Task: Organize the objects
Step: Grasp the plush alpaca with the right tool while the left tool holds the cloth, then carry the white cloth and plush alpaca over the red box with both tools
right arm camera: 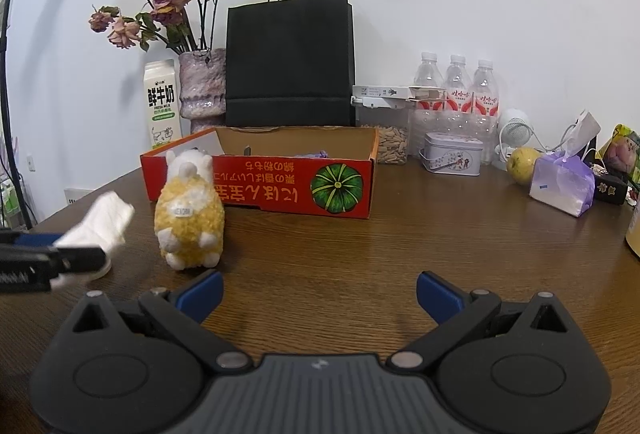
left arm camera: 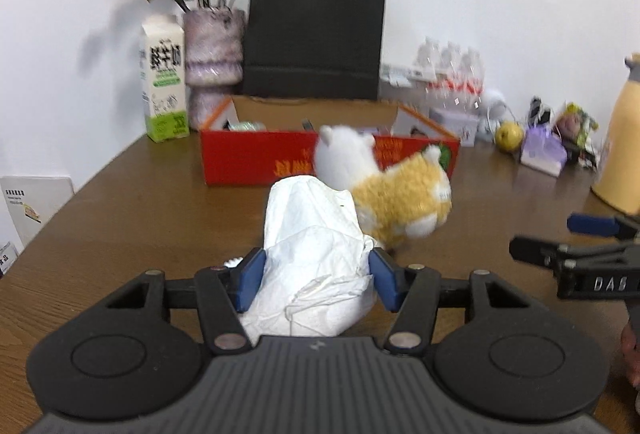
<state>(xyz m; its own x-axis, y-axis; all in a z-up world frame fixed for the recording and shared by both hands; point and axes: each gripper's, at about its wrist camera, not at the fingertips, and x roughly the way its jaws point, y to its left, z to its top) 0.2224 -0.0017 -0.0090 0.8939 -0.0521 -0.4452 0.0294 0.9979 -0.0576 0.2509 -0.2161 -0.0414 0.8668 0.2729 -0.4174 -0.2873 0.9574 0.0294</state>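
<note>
Desk (right arm camera: 400,246) of brown wood, seen from two hand-held grippers pointing toward a white wall. The left gripper (left arm camera: 316,274) has its blue jaws pressed against both sides of a crumpled white tissue (left arm camera: 316,254), which bulges up and forward between them. In the right wrist view the tissue appears lifted just clear of the desk, at the left edge of the frame. The right gripper (right arm camera: 318,294) hovers low over bare wood with its jaws spread wide and nothing between them.

Just beyond the tissue stands a yellow and white plush alpaca (right arm camera: 190,210), upright, its back toward the right gripper. Behind it lies an open red cardboard box (right arm camera: 280,190) with a green pumpkin printed on its front; a few small items lie inside, too hidden to name. Farther back stand a milk carton (right arm camera: 161,102), a vase of dried roses (right arm camera: 202,86), a black paper bag (right arm camera: 290,62) and three water bottles (right arm camera: 456,94).

The step in hand looks like the pick-up of the tissue, with the grasp made and the lift begun. The next move probably calls for carrying it forward over the plush toy without knocking it, then opening the jaws above the red box, if that is indeed where it belongs. The tissue is soft and may slip or snag.
</note>
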